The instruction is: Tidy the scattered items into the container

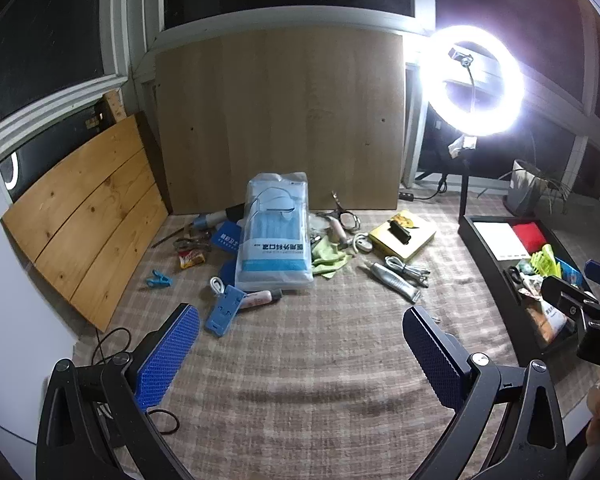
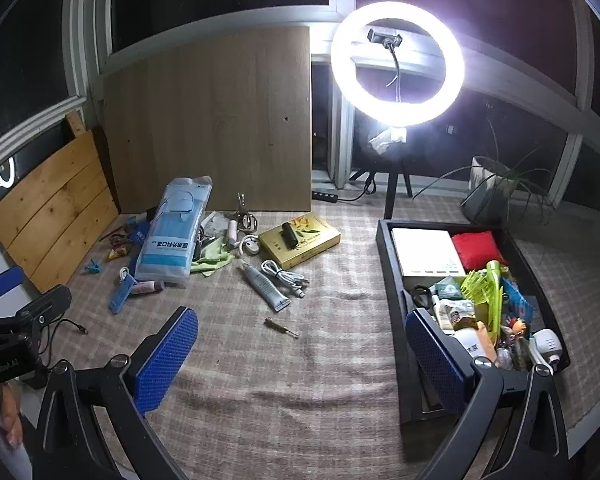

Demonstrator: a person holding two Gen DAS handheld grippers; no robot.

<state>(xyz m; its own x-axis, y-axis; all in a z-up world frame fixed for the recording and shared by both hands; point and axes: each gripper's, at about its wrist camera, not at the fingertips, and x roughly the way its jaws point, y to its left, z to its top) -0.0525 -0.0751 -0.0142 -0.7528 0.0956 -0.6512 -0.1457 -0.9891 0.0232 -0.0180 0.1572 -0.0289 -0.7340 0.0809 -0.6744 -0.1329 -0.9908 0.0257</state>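
Observation:
Scattered items lie on the checked cloth: a pack of blue masks (image 1: 274, 236) (image 2: 172, 232), a yellow box (image 1: 404, 236) (image 2: 300, 240), a grey tube (image 1: 394, 282) (image 2: 264, 286), a white cable (image 2: 284, 272), a blue plastic strip (image 1: 224, 310), a blue clip (image 1: 158, 280) and a small screwdriver (image 2: 280, 327). The black container (image 1: 500, 280) (image 2: 390, 280) on the right holds several things. My left gripper (image 1: 300, 320) hangs open over bare cloth, short of the pile. My right gripper (image 2: 302, 320) is open too, its right finger (image 2: 436, 356) over the container's near corner. Neither holds anything.
A bright ring light (image 2: 396, 64) on a stand rises behind the container, with a potted plant (image 2: 488, 192) beside it. Wooden boards (image 1: 280, 120) lean against the windows at the back and left. A thin black cable (image 1: 112, 344) and a hair tie (image 1: 166, 420) lie at the near left.

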